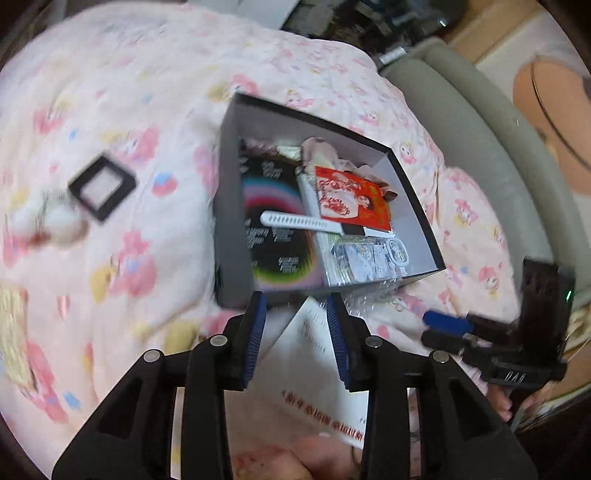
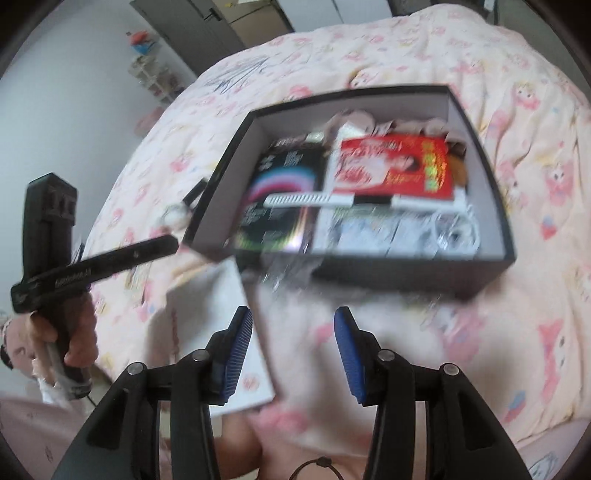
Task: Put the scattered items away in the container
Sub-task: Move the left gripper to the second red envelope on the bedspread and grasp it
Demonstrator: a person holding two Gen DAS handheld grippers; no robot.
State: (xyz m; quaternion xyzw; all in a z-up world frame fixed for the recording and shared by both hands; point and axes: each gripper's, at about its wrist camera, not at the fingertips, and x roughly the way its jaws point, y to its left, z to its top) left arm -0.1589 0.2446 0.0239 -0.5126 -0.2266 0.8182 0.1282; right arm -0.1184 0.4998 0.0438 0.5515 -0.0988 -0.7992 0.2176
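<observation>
A black box with a white inside sits on the pink patterned quilt. In it lie a black sleeve with rainbow rings, a red packet, a white comb-like strip and clear wrapped packets. My left gripper hovers open just before the box's near wall, above a white booklet, nothing between its pads. My right gripper is open too, empty, near the box and some crinkled clear plastic. On the quilt to the left lie a black square frame and a white fluffy charm.
A grey padded bed edge runs along the right. A person's hand grips the left tool's handle. Shelves with small items and a dark door stand beyond the bed. The booklet lies near my lap.
</observation>
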